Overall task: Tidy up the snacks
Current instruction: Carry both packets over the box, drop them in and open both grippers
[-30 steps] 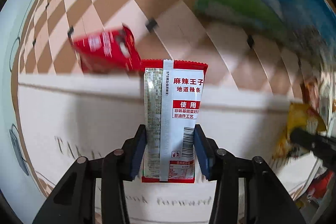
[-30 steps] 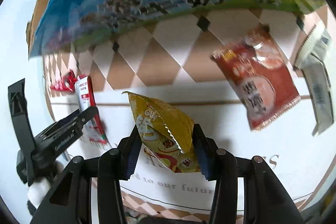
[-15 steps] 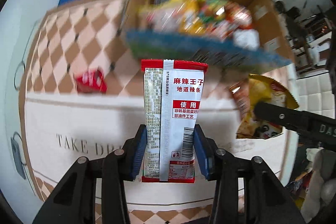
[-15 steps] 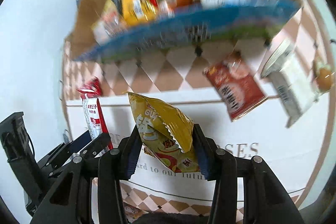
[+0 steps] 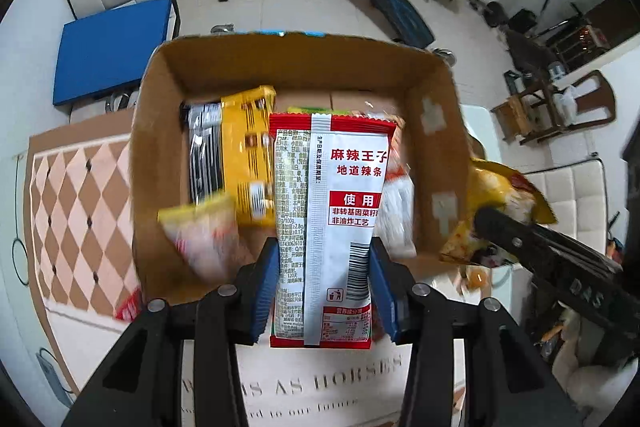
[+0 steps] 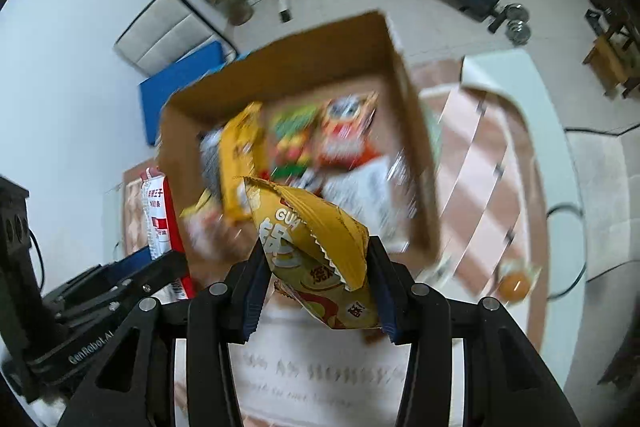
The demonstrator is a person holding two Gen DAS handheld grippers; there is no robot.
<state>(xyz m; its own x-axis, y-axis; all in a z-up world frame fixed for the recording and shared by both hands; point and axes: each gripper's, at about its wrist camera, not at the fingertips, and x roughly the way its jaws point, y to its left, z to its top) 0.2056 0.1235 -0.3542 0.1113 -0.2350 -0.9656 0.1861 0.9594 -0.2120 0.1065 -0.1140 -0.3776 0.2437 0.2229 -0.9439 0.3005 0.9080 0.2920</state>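
Note:
My left gripper (image 5: 324, 287) is shut on a red and white spicy-strip packet (image 5: 332, 219), held upright above the near edge of an open cardboard box (image 5: 444, 155). My right gripper (image 6: 316, 287) is shut on a yellow chip bag (image 6: 316, 251), held above the same box (image 6: 416, 147) at its near side. The box holds several snack packets, among them a yellow one (image 5: 248, 155). The right gripper with its yellow bag shows at the right of the left wrist view (image 5: 500, 211). The left gripper's packet shows at the left of the right wrist view (image 6: 156, 215).
The box stands on a table with a brown and pink diamond-pattern cloth (image 5: 72, 211) and a white runner (image 5: 320, 387). A small orange snack (image 6: 516, 285) lies right of the box. Chairs, a blue mat (image 5: 108, 47) and gym equipment stand beyond the table.
Both grippers have risen and tilted with their packets, from low beside the box's blue side to above its open top. The box's contents have come into view.

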